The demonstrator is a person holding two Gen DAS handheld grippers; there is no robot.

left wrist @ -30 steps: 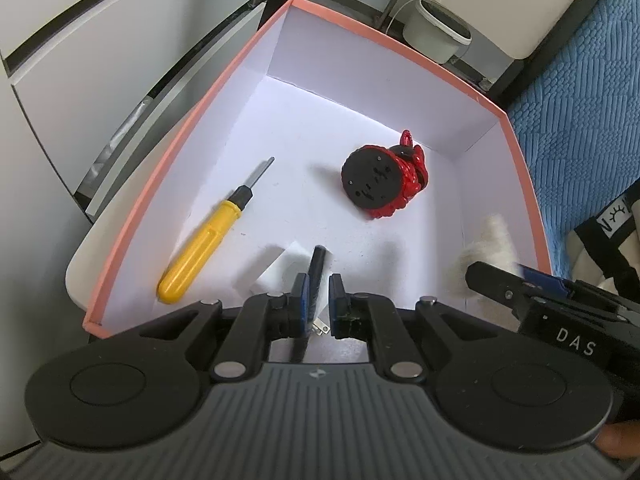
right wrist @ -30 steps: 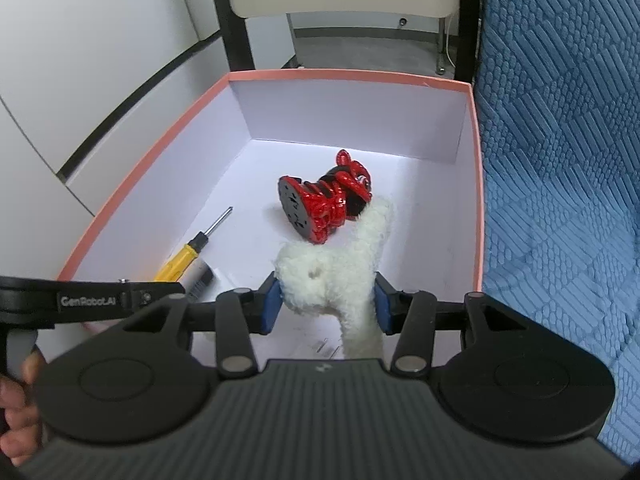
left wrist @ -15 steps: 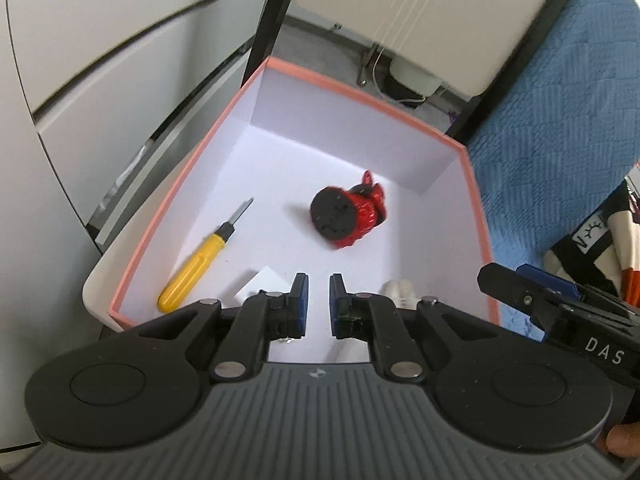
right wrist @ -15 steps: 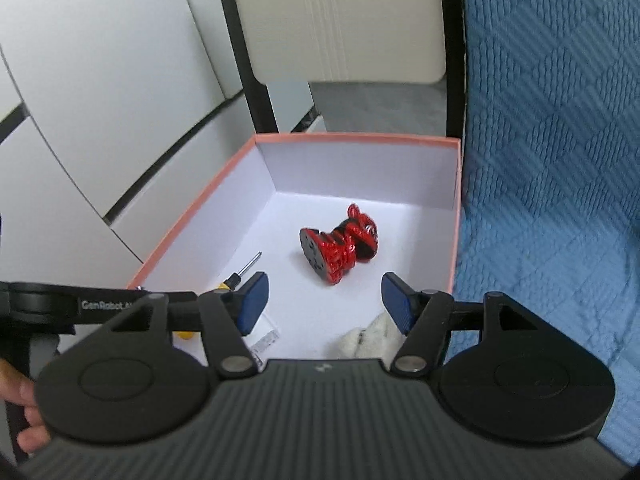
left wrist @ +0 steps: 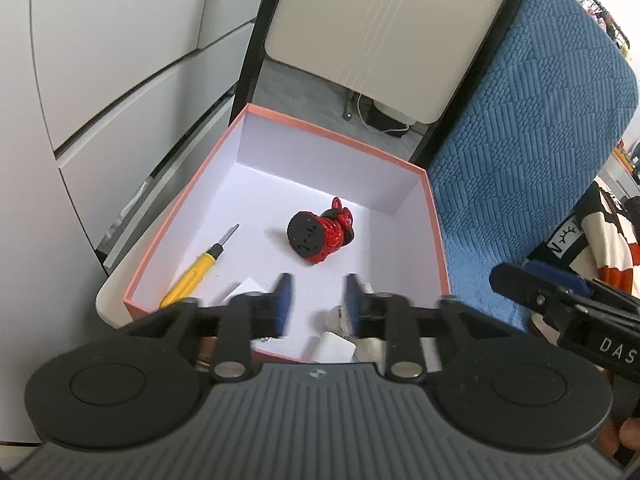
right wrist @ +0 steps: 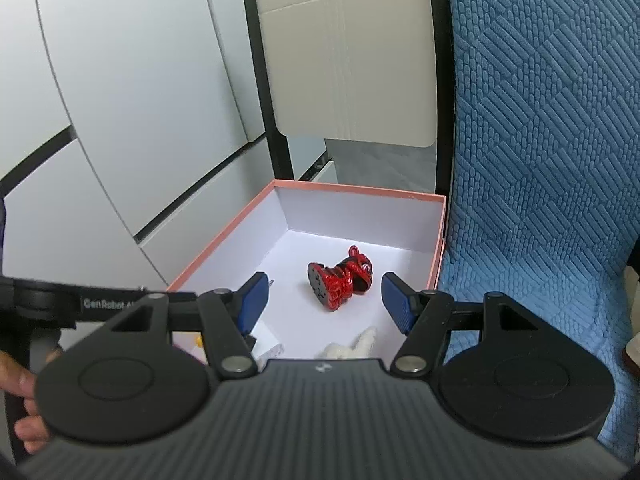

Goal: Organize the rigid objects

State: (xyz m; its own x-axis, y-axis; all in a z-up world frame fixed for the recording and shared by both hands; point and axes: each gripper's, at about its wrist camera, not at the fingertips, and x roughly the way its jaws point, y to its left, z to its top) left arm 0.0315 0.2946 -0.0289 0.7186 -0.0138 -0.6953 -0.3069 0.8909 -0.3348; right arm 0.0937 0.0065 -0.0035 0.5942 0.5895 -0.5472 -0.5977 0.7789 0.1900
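A pink-rimmed white box [left wrist: 192, 200] [right wrist: 224, 252] holds a red figurine with a black base [left wrist: 320, 234] [right wrist: 340, 284], a yellow-handled screwdriver [left wrist: 196, 272], a white fluffy toy [right wrist: 352, 346] [left wrist: 334, 318] and a small white block [left wrist: 332, 346] [right wrist: 270, 346]. My left gripper [left wrist: 316, 300] is open and empty above the box's near edge. My right gripper [right wrist: 326, 306] is wide open and empty, held above and behind the box.
A blue quilted cover [left wrist: 520, 160] [right wrist: 540, 160] lies right of the box. White cabinet fronts [left wrist: 100, 80] stand to the left. A beige chair back with a black frame [left wrist: 380, 20] rises behind. The right gripper's body [left wrist: 568, 316] shows at the right.
The right gripper let go of the fluffy toy into the box, opened wide and pulled up and back. The left gripper released its small piece, opened and also drew back.
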